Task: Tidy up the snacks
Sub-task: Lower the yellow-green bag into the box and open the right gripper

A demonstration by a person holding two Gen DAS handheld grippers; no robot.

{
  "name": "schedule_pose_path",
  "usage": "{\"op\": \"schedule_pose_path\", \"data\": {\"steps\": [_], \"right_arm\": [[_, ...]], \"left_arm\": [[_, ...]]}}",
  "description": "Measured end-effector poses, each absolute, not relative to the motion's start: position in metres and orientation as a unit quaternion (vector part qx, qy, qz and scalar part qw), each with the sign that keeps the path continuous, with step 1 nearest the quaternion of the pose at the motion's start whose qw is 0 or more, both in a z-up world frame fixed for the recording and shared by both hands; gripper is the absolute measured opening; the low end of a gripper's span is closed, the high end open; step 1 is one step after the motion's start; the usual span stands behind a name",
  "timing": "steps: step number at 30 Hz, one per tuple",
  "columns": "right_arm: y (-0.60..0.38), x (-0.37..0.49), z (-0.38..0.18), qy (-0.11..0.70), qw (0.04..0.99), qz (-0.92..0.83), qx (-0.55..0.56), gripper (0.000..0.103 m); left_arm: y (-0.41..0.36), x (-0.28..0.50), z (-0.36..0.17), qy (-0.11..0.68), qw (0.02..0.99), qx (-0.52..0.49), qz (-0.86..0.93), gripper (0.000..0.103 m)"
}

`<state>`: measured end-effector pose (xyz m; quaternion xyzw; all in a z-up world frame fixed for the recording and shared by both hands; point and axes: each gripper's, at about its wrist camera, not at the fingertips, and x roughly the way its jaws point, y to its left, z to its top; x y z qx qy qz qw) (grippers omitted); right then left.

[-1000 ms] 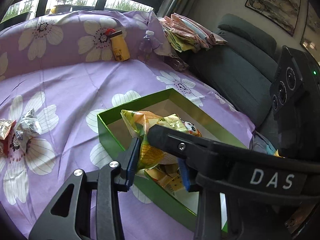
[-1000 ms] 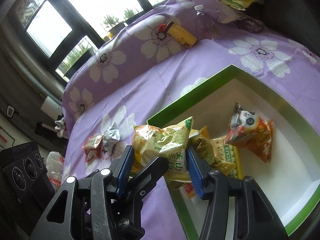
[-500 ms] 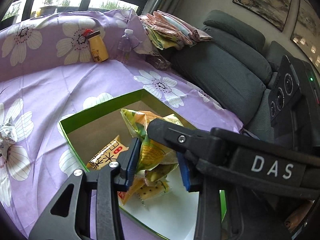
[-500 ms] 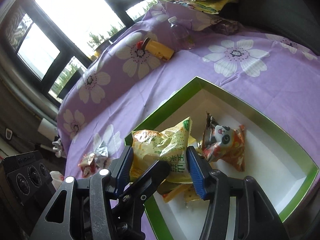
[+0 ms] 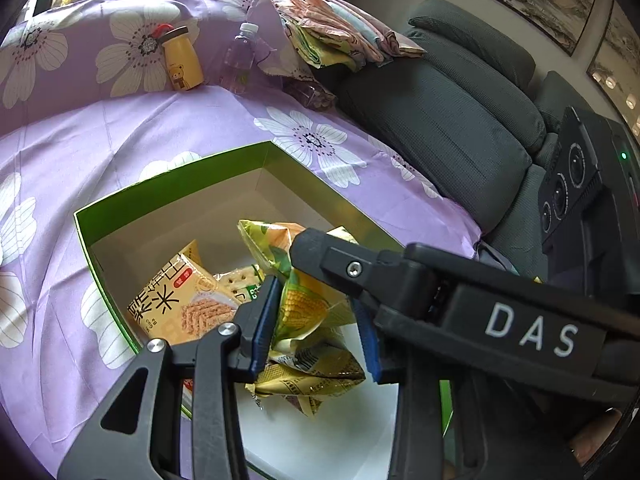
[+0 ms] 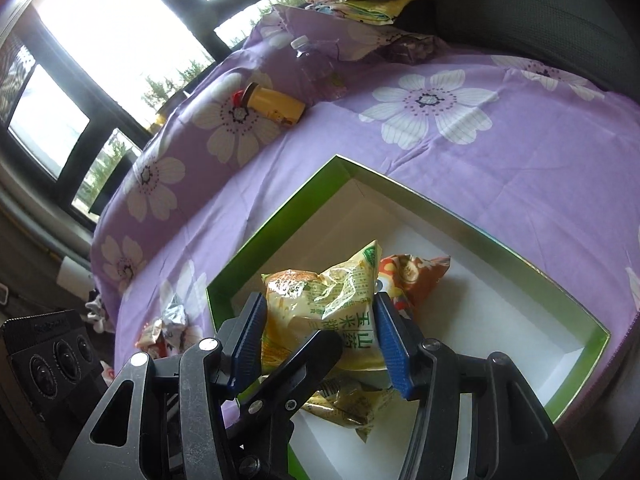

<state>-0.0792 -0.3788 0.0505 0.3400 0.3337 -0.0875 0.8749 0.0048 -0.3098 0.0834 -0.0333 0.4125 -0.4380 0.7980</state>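
Observation:
A crumpled yellow corn snack bag (image 5: 304,312) (image 6: 320,300) hangs over the inside of the green box (image 5: 172,168) (image 6: 280,228). My left gripper (image 5: 316,332) is shut on it, blue pads on both sides. My right gripper (image 6: 318,344) is shut on the same bag from the other side. One black finger of each gripper crosses the other's view. In the box lie a rice cracker pack (image 5: 180,300), an orange panda bag (image 6: 412,276) and a flattened yellow packet (image 5: 312,376) under the held bag.
The box lies on a purple flowered sheet (image 5: 120,140). At the back stand a yellow bottle (image 5: 182,62) and a clear water bottle (image 5: 238,60), with folded cloths (image 5: 340,32) on a grey sofa (image 5: 460,120). Loose snack wrappers (image 6: 168,324) lie left of the box.
Both grippers carried the yellow bag from the box's near-left edge to over its inside. The right wrist view has rolled. The loose wrappers slid out of the left wrist view.

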Motion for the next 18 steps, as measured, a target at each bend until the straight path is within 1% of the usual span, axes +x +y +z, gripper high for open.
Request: {"op": "schedule_pose_path", "data": {"steps": [5,6,9,12,14,16,17,18], "right_arm": [[-0.379,-0.075,0.045,0.343,0.872,-0.088,0.339,0.057],[-0.378,-0.075,0.045,0.343,0.872,-0.087,0.339,0.057],[-0.379,-0.073,0.042,0.345,0.868,-0.082,0.347,0.057],[-0.381,-0.068,0.034,0.36,0.857,-0.084,0.359,0.057],[-0.381,-0.068,0.033,0.364,0.856,-0.094,0.354,0.058],[-0.382,-0.07,0.035,0.359,0.858,-0.103,0.352,0.058],[-0.382,-0.071,0.037,0.354,0.86,-0.109,0.35,0.058],[-0.381,-0.073,0.039,0.35,0.863,-0.113,0.346,0.061]], "left_arm": [[-0.309,0.008,0.077,0.424,0.792,-0.039,-0.437,0.037],[-0.308,0.008,0.077,0.426,0.791,-0.039,-0.437,0.038],[-0.309,0.01,0.073,0.438,0.788,-0.038,-0.432,0.049],[-0.31,0.004,0.074,0.427,0.8,-0.015,-0.422,0.053],[-0.306,0.005,0.074,0.43,0.802,-0.018,-0.415,0.056],[-0.299,0.007,0.075,0.436,0.794,-0.035,-0.421,0.068],[-0.293,0.007,0.077,0.434,0.793,-0.045,-0.425,0.071],[-0.286,0.006,0.079,0.428,0.795,-0.053,-0.426,0.078]]}}
